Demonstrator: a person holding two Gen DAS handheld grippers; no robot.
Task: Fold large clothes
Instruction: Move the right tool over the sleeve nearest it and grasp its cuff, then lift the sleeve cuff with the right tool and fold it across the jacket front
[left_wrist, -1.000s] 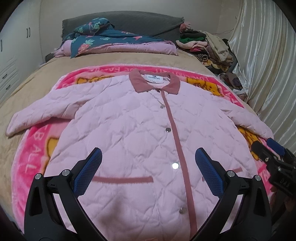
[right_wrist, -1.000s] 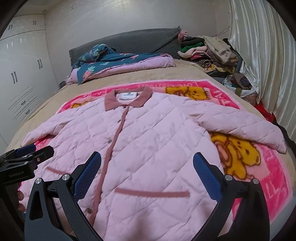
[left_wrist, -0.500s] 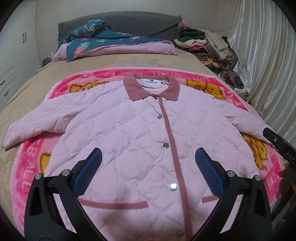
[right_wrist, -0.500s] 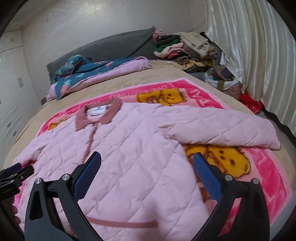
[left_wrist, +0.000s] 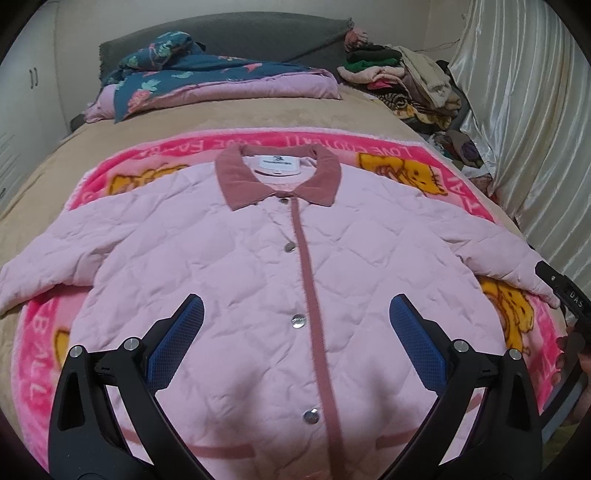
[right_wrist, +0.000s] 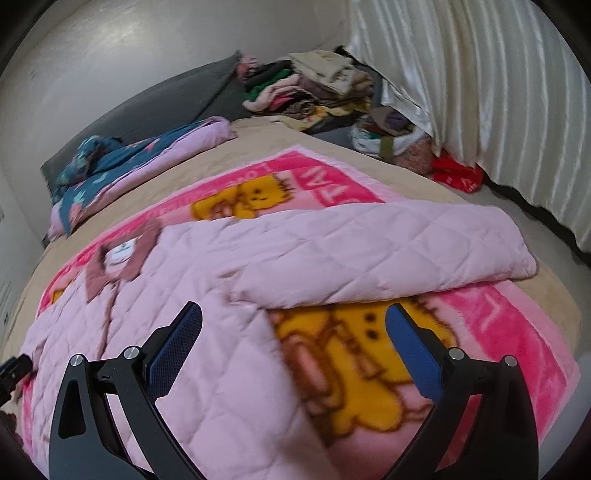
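A pink quilted jacket (left_wrist: 258, 266) lies flat, front up and snapped closed, across the centre of the left wrist frame, on a pink cartoon-bear blanket (left_wrist: 417, 173) spread over a beige bed (left_wrist: 236, 118). Its dusty-rose collar (left_wrist: 277, 177) points to the upper frame. The left gripper (left_wrist: 295, 339) is spread wide above the jacket's lower front, holding nothing. The right gripper (right_wrist: 293, 347), likewise released and empty, hovers at lower centre over the jacket's sleeve (right_wrist: 388, 254) and the blanket. Stacked clothes (right_wrist: 314, 92) sit upper centre, beside a curtain (right_wrist: 480, 92).
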